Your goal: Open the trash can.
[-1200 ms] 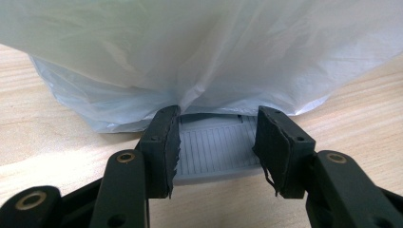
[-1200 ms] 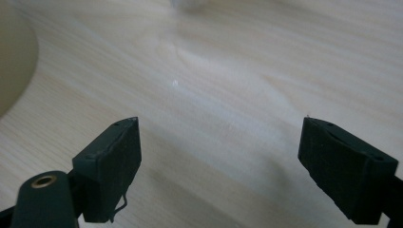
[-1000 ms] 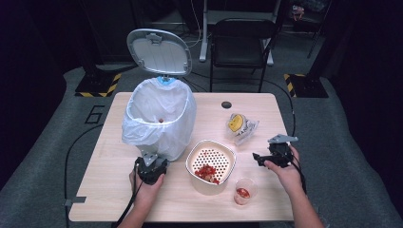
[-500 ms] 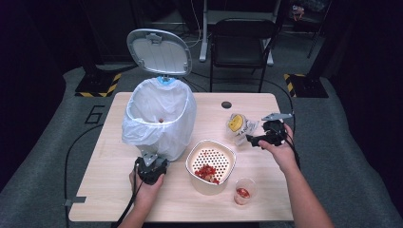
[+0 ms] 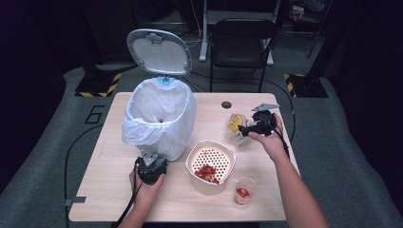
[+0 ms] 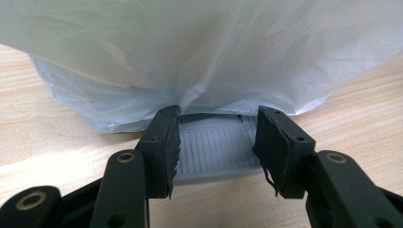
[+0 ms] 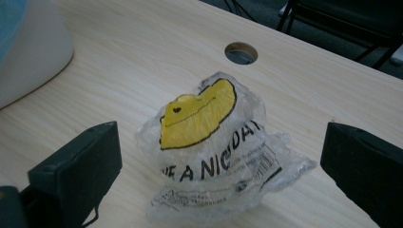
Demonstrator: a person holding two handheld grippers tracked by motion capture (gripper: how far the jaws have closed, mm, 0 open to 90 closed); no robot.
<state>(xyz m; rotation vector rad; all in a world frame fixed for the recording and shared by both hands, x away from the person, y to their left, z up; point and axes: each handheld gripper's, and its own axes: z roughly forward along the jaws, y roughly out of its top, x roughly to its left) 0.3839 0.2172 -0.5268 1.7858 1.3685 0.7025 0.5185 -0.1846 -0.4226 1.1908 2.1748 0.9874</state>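
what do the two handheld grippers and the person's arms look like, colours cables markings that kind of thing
Both are black. The left gripper has two flat jaws with ridged dark pads, frayed at the edges, and brass-coloured pivot rings on its links. A black cable trails from it toward the table's near edge. The right gripper carries a grey three-cornered plate on top and has blocky black jaws. Both forearms are bare, with no sleeves visible.

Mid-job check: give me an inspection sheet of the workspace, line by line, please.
Surface: wooden table, round hole near far edge.
Job's things: crumpled clear bag with yellow smiley; lined bin, lid up, pedal at front.
Clutter: strainer bowl with red scraps; small cup with red bits.
Grippers: left tool clamped on the pedal; right tool jaws have just been opening, wide either side of the bag, not touching.
Cables: one trails from the left tool off the near edge.
Surroundings: folding chair, hazard-striped blocks.
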